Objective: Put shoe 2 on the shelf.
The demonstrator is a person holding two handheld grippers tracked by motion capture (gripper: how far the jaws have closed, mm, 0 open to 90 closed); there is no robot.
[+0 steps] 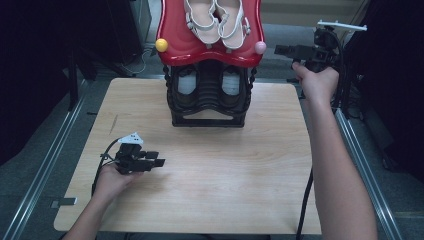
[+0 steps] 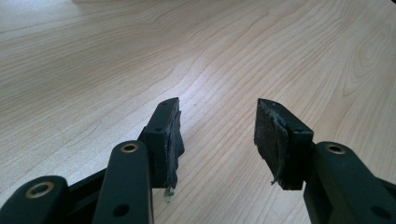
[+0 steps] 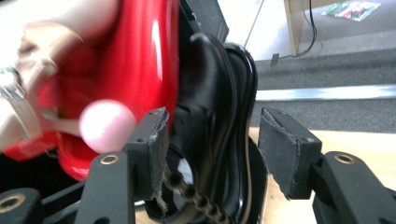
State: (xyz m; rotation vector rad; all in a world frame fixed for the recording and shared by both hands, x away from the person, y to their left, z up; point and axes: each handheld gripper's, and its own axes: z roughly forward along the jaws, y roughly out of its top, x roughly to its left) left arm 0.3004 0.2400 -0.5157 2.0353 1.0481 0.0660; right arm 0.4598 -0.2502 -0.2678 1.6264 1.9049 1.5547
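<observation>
A two-tier shoe rack stands at the table's far edge: a glossy red top shelf (image 1: 210, 42) holds a pair of white strappy sandals (image 1: 216, 20), and a black lower shelf (image 1: 209, 97) holds dark shoes (image 1: 186, 82). My right gripper (image 1: 281, 49) is raised to the right of the rack, level with the pink knob (image 1: 260, 47), open and empty. In the right gripper view the pink knob (image 3: 106, 125), red shelf (image 3: 140, 60) and a black shoe (image 3: 215, 121) lie close ahead. My left gripper (image 1: 159, 159) rests low over the table's near left, open and empty, its fingertips (image 2: 166, 126) over bare wood.
A yellow knob (image 1: 161, 45) marks the red shelf's left corner. The light wooden table (image 1: 210, 185) has metal rails (image 1: 45, 165) along both sides. Dark equipment stands at the far left, and grey floor lies beyond the table.
</observation>
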